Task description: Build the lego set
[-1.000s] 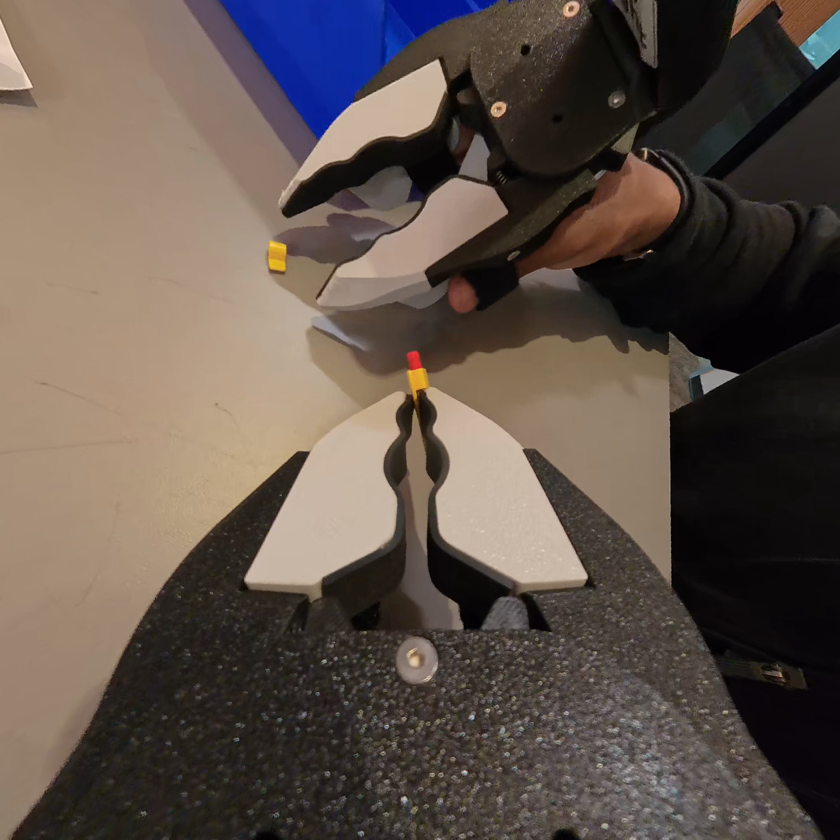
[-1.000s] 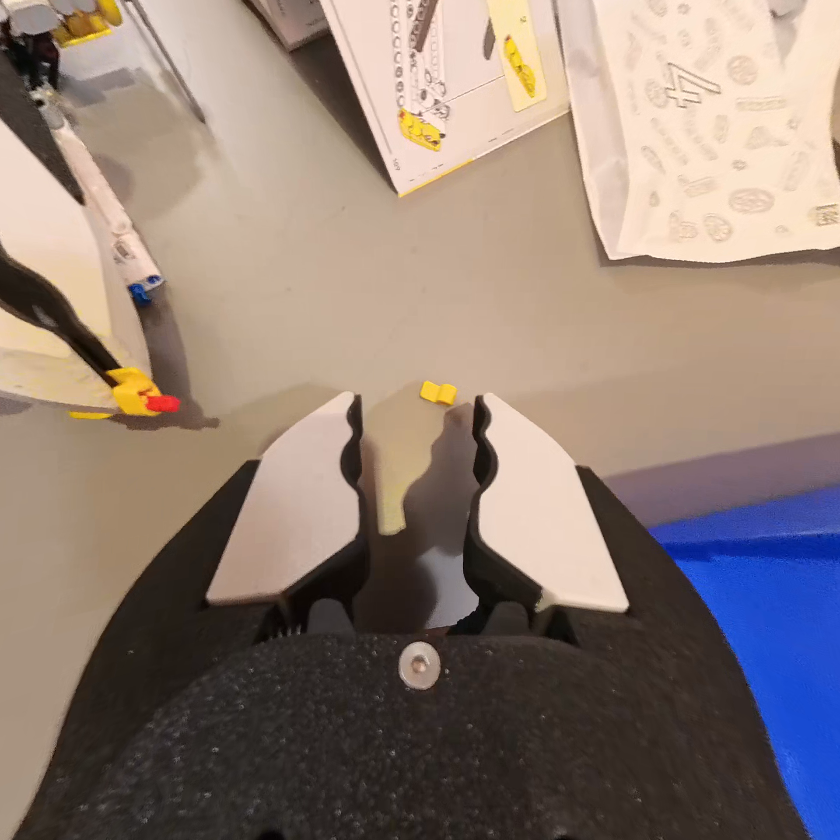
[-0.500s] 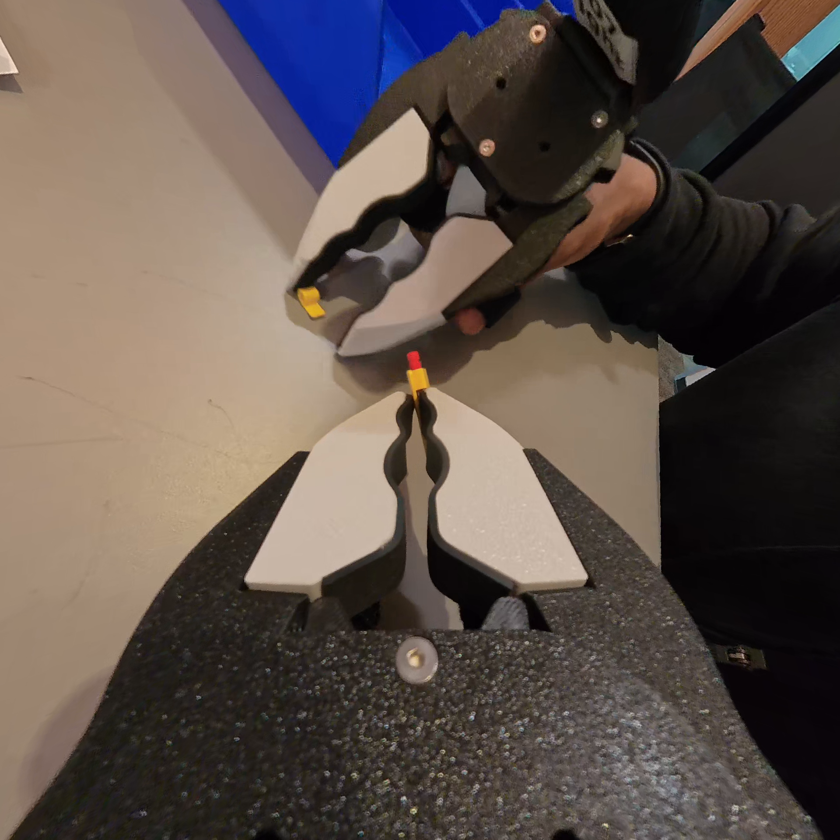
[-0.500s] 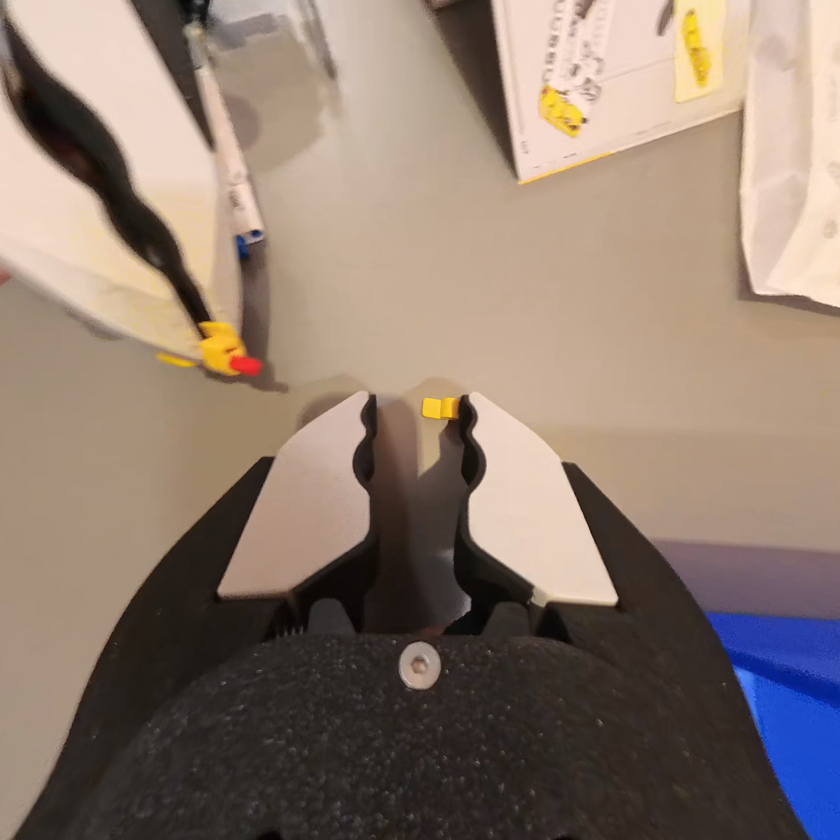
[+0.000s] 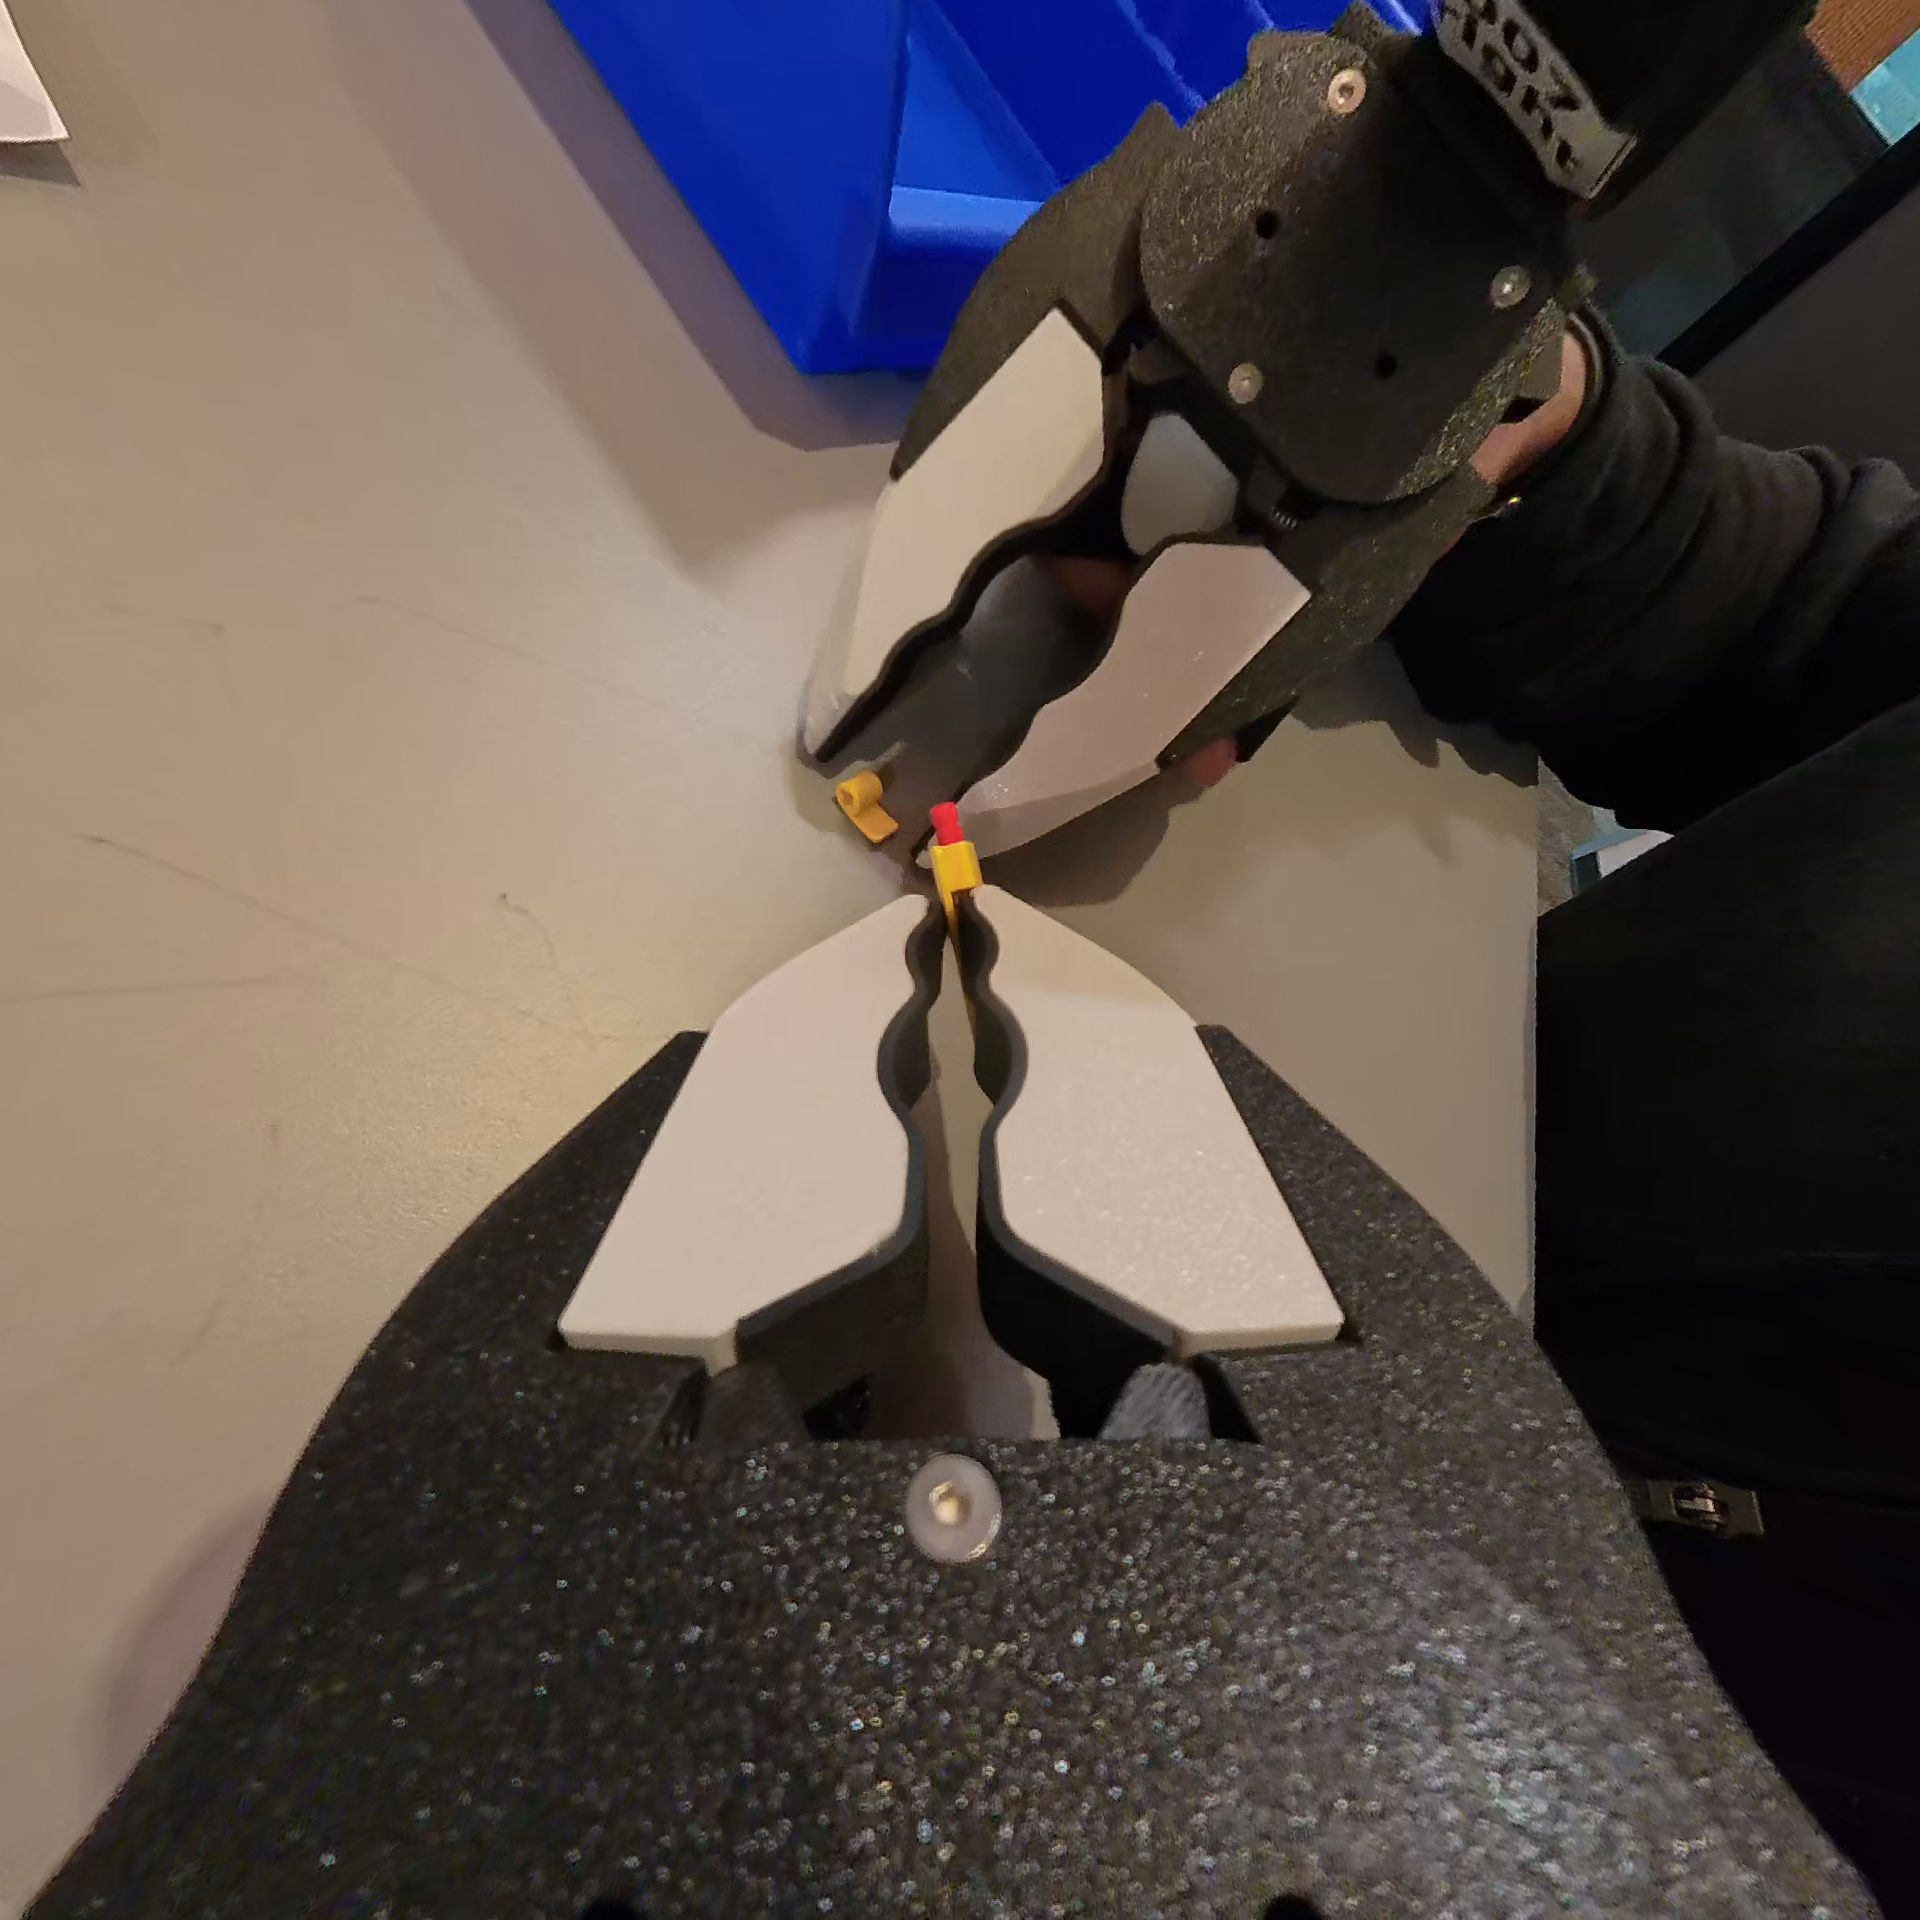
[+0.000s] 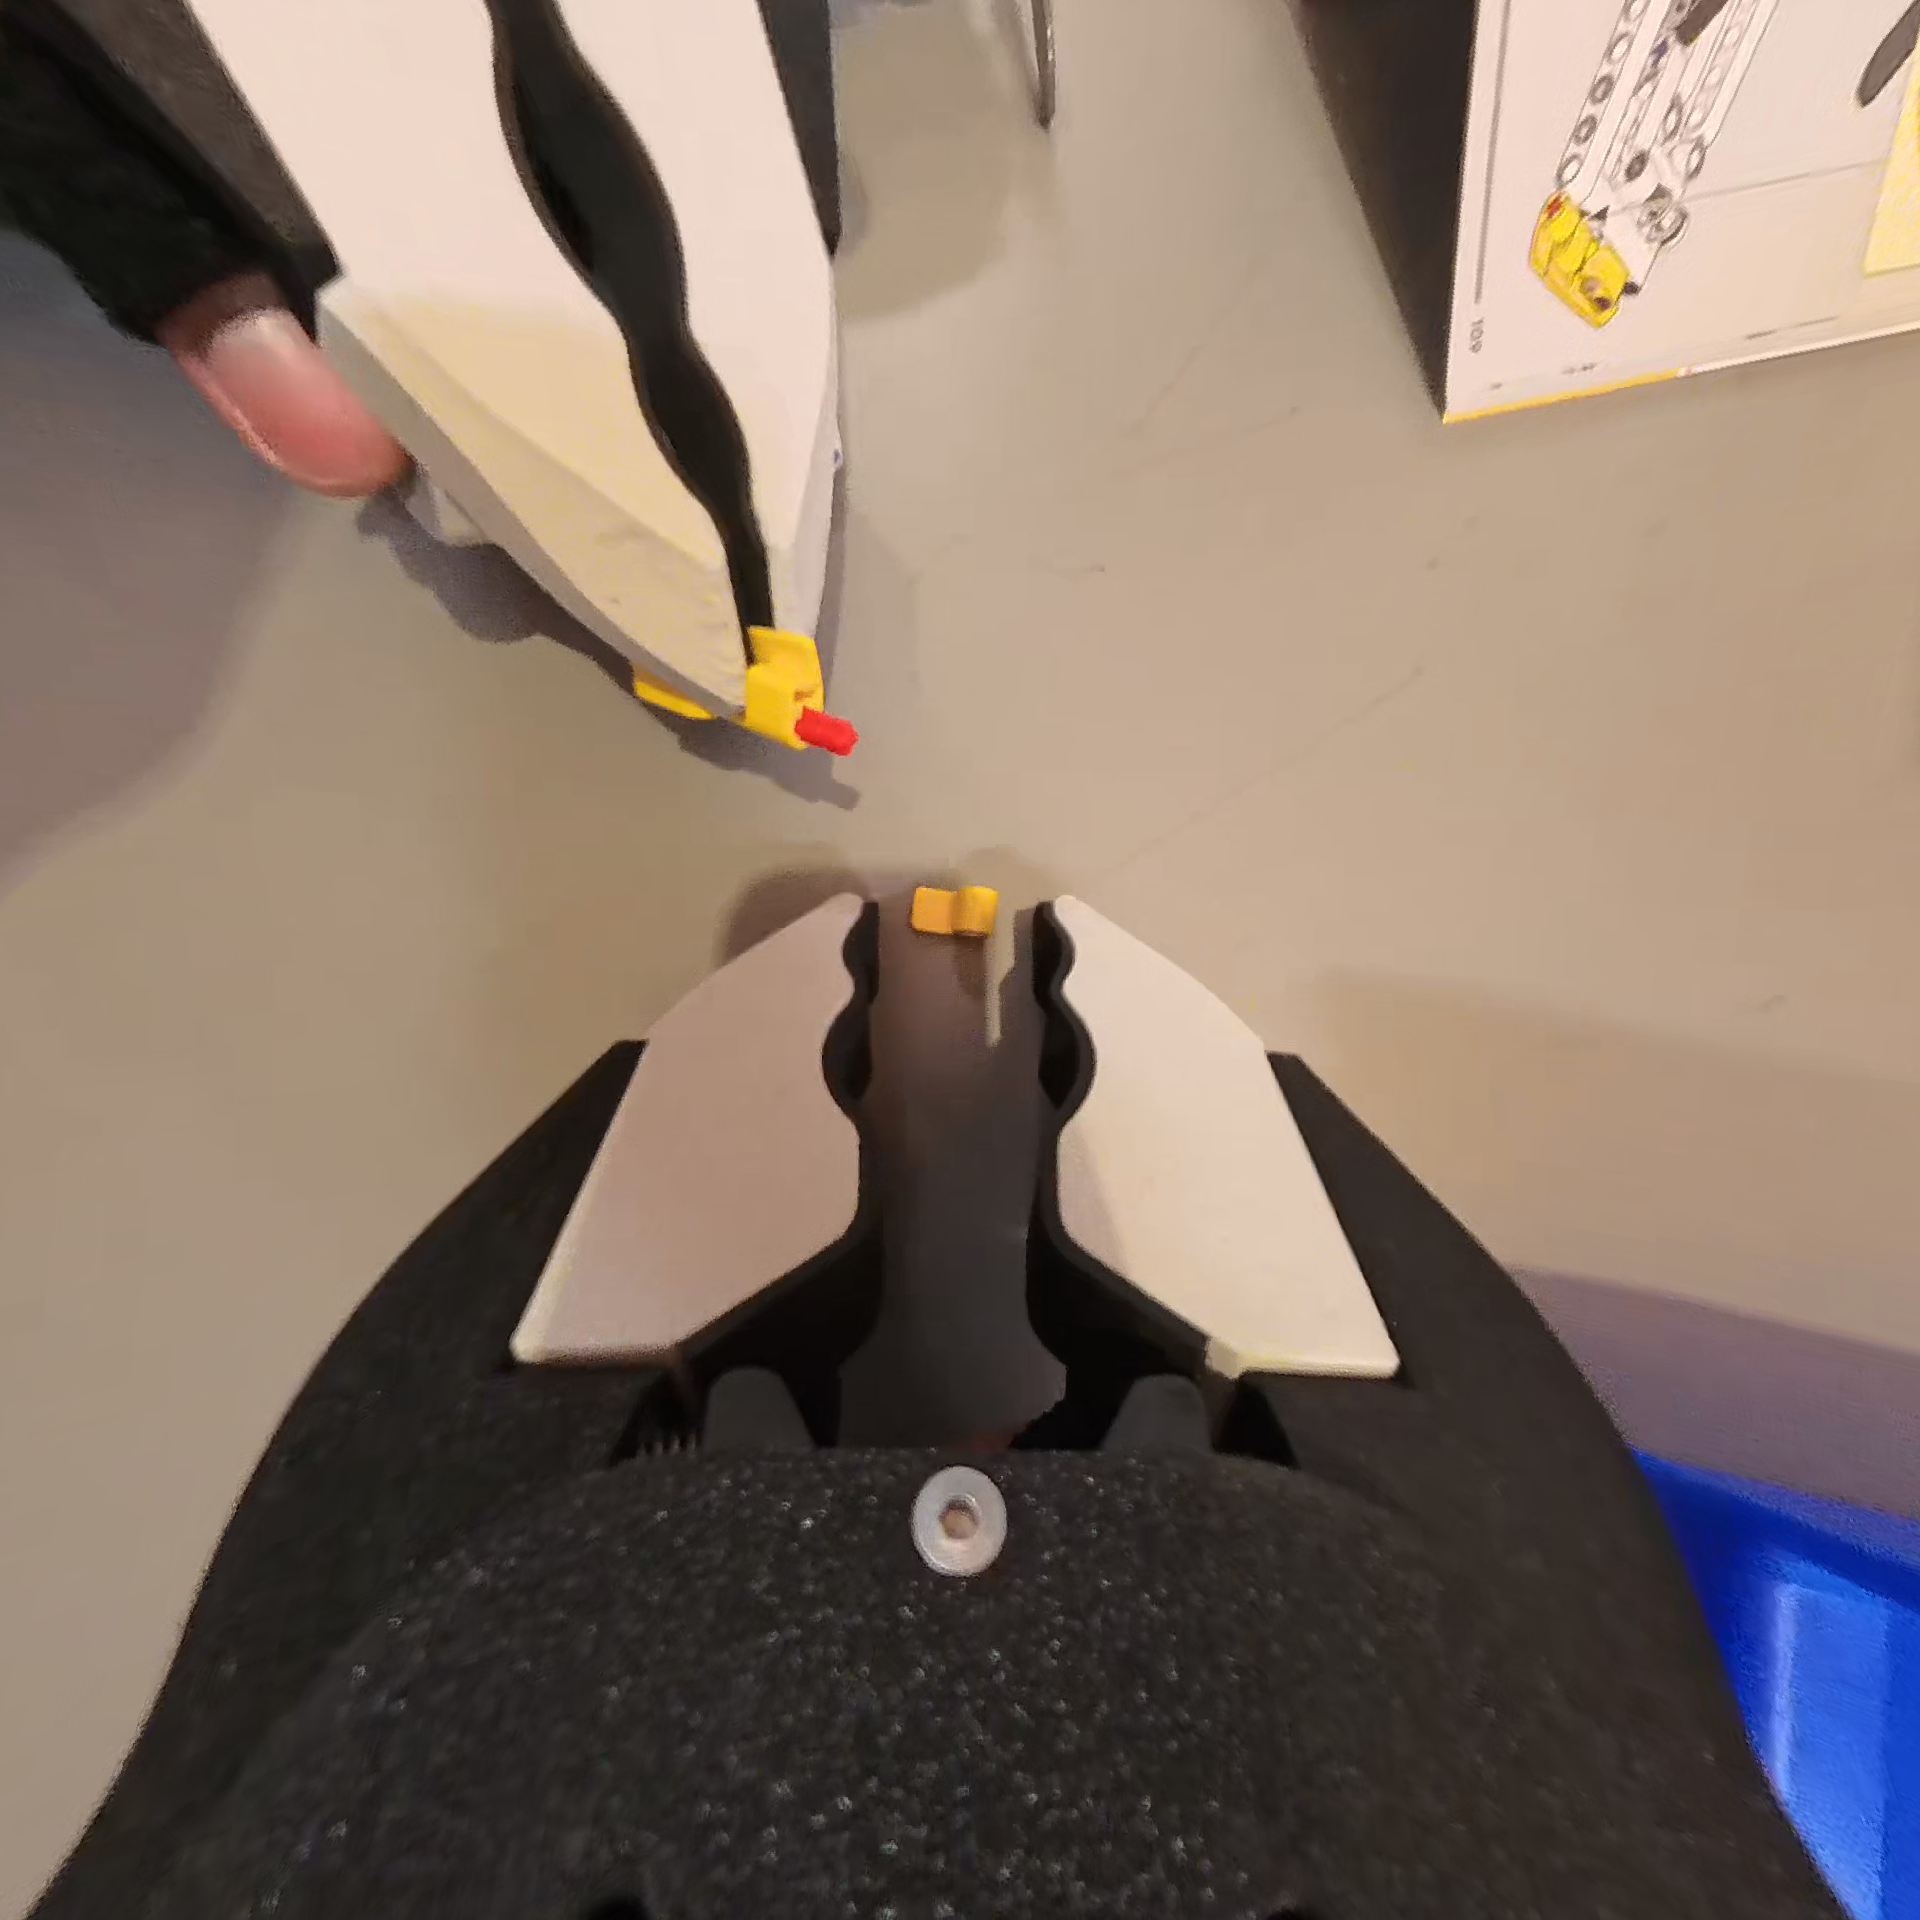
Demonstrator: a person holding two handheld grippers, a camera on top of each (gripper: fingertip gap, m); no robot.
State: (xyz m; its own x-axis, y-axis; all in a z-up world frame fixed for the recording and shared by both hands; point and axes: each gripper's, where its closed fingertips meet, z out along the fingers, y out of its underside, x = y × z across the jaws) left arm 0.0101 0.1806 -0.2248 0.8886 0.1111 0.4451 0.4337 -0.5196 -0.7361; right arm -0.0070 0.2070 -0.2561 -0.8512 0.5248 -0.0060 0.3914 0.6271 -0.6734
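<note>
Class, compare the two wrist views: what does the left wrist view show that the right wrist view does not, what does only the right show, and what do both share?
Only the left wrist view: the person's dark sleeve behind the right hand-held gripper.

Only the right wrist view: an instruction booklet and a fingertip by the left hand-held gripper.

Both: the grey table, the blue bin, the loose yellow piece lying untouched between the right gripper's open fingers, and the yellow piece with a red pin clamped in the left gripper.
</note>
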